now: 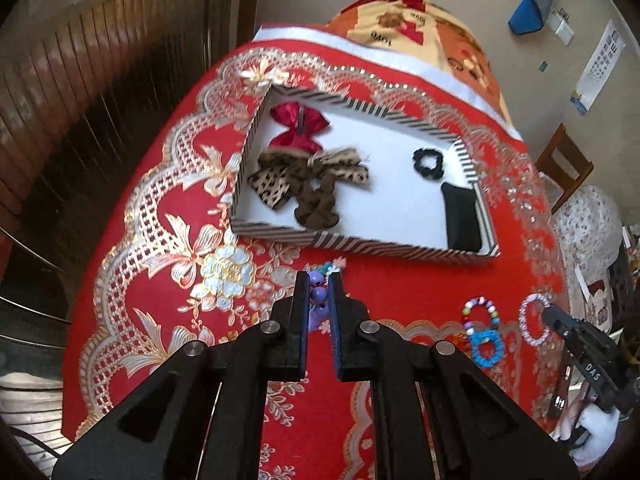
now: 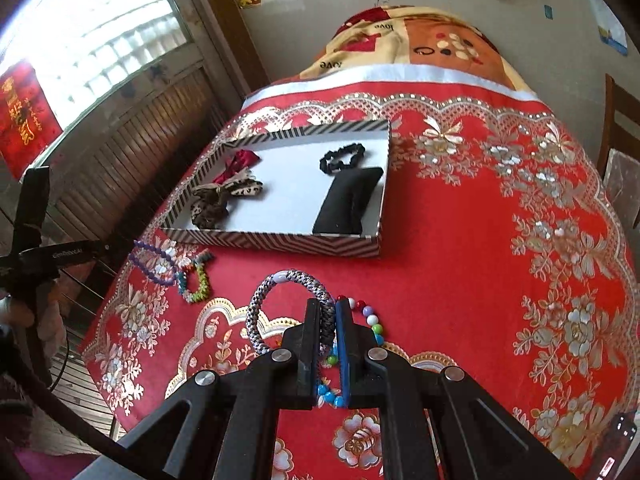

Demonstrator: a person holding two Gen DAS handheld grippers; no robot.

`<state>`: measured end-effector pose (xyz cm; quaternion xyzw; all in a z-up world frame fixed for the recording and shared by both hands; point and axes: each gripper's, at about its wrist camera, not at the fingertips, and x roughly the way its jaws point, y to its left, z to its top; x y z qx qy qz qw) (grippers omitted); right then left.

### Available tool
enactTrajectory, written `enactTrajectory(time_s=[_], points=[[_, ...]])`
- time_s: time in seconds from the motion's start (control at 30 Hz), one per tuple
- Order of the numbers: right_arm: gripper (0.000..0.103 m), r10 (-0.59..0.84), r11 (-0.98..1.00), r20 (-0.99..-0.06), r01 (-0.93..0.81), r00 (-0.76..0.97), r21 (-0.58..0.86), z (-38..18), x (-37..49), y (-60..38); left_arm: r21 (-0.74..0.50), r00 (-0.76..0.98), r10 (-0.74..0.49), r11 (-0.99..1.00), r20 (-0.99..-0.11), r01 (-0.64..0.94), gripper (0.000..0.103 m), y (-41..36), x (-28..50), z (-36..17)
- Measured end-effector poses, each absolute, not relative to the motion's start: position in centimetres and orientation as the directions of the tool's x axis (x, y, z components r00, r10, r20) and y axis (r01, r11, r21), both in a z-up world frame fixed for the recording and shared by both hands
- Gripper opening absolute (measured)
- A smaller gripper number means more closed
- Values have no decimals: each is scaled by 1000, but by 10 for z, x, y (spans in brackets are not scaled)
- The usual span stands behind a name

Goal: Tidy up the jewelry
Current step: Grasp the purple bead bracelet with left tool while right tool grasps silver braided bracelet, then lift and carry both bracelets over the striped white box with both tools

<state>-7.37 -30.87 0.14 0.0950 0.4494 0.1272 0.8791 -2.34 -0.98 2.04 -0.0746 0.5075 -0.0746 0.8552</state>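
Observation:
A striped box point(image 1: 360, 242) with a white floor lies on the red tablecloth; it also shows in the right wrist view point(image 2: 280, 240). Inside are a red bow point(image 1: 298, 126), leopard bows point(image 1: 308, 178), a black scrunchie point(image 1: 429, 163) and a black cushion point(image 1: 462, 216). My left gripper point(image 1: 320, 282) is shut on a purple bead bracelet point(image 1: 318, 292) in front of the box. My right gripper point(image 2: 329, 308) is shut on a grey braided bracelet point(image 2: 288, 308), above a multicolour bead bracelet point(image 2: 372, 320).
A blue bracelet point(image 1: 486, 346) and a multicolour bead bracelet point(image 1: 480, 312) lie at the right near my right gripper point(image 1: 550, 314). A green spiky bracelet point(image 2: 198, 282) lies left. A wooden chair point(image 1: 564, 166) stands beyond the table.

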Motion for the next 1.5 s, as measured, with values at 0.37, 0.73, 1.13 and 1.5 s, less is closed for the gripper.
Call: enactTrajectory(time_s=[0.37,0.73,1.13,1.5], points=[[7,326,944,-748,-165,578,284,14,-57,-297,-192,515,-213,977,-831,95,8,-21,-11,47],[7,331,943,-754,-182,568,277,14,-17,-274,-132,527,-193,980,-828,151,8,-39,27,50],[7,328,945,-770,-188,547,269,10,29,-257,-90,523,-179,978,-833,190,8,-52,70,46],[7,323,947,-783,-175,533,271,1,70,-255,-74,513,-169,977,-841,200,8,-62,107,42]])
